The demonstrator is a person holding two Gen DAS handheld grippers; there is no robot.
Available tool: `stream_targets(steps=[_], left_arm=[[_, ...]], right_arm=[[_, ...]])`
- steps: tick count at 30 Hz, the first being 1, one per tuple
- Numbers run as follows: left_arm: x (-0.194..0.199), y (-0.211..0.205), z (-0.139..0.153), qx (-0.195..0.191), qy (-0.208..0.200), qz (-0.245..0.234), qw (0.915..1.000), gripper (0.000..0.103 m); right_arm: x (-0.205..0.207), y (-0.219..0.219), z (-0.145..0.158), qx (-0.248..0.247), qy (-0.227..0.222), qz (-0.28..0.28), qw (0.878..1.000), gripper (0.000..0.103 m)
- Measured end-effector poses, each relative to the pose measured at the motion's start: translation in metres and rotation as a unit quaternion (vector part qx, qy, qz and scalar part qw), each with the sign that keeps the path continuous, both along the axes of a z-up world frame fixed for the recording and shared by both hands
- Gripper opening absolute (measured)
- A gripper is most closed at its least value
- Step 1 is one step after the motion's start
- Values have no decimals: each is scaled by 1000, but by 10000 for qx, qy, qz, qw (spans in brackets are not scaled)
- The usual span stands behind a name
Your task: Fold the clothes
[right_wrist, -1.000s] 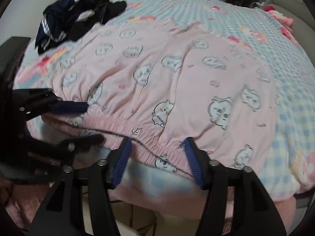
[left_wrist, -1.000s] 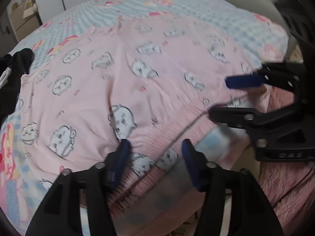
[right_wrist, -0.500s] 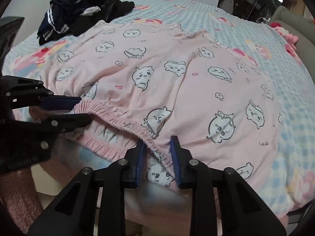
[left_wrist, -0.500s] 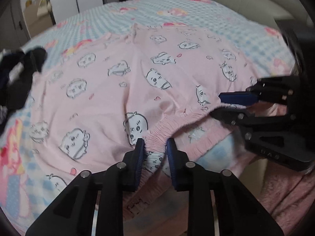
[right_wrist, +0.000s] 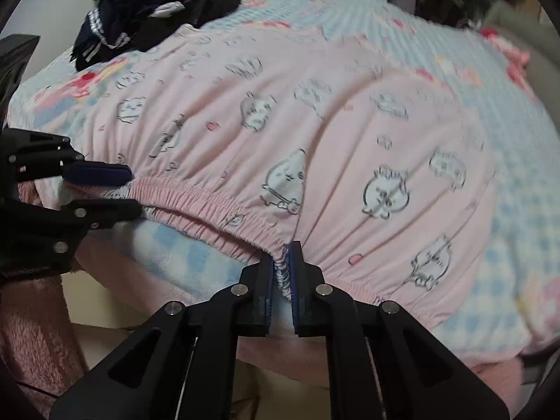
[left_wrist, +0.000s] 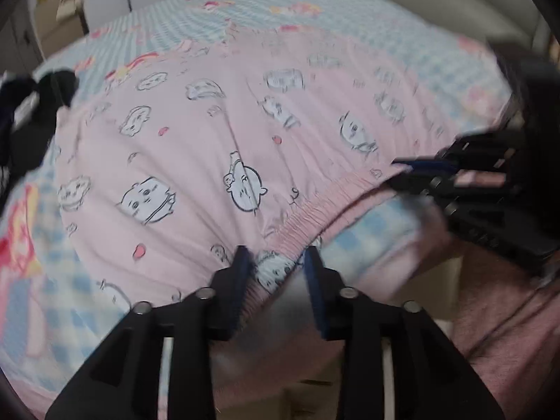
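Pink pyjama trousers (left_wrist: pixel 245 122) printed with cartoon animals lie spread on the bed, their elastic waistband (right_wrist: pixel 210 203) at the near edge. My right gripper (right_wrist: pixel 283 262) is shut on the waistband, with gathered fabric pinched between its blue pads; it also shows at the right of the left wrist view (left_wrist: pixel 406 175). My left gripper (left_wrist: pixel 276 262) has its jaws opening, and a bunch of waistband fabric sits loosely between them. It also appears at the left of the right wrist view (right_wrist: pixel 115 190). The waistband stretches between the two grippers.
A heap of dark clothes (right_wrist: pixel 150 10) lies at the far left corner of the bed. The blue checked sheet (right_wrist: pixel 507 140) shows around the trousers. The bed's near edge drops off just below the grippers. A pink fuzzy sleeve (right_wrist: pixel 31 332) is at the lower left.
Both grippers went from open to closed on the waistband. Since then the left jaws have parted again and the left gripper has shifted, while the right stays clamped.
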State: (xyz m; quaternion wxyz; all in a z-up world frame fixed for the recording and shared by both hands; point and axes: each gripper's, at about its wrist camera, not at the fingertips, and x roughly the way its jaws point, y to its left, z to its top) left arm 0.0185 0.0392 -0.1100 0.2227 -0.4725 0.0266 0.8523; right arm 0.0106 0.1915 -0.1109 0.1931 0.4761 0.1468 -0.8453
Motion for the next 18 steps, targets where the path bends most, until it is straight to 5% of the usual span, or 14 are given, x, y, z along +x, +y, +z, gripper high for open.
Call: stream_targets(steps=[4, 8, 12, 16, 18], left_arm=[[-4, -65, 26, 1140, -12, 1007, 9884, 43], [-15, -118, 7, 1360, -437, 2314, 9623, 43], [-23, -120, -18, 1790, -791, 2389, 9511, 40], [-23, -111, -27, 1754, -775, 2463, 9500, 9], [-20, -120, -25, 1709, -693, 2591, 9481, 5]], right_arm=[[4, 12, 22, -519, -119, 44, 9986, 20], [-12, 15, 40, -1000, -19, -130, 9949, 26], [-39, -10, 34, -911, -45, 99, 9958, 29], [-59, -35, 15, -882, -354, 12, 9955, 29], [-61, -39, 6, -783, -420, -84, 9960, 29]])
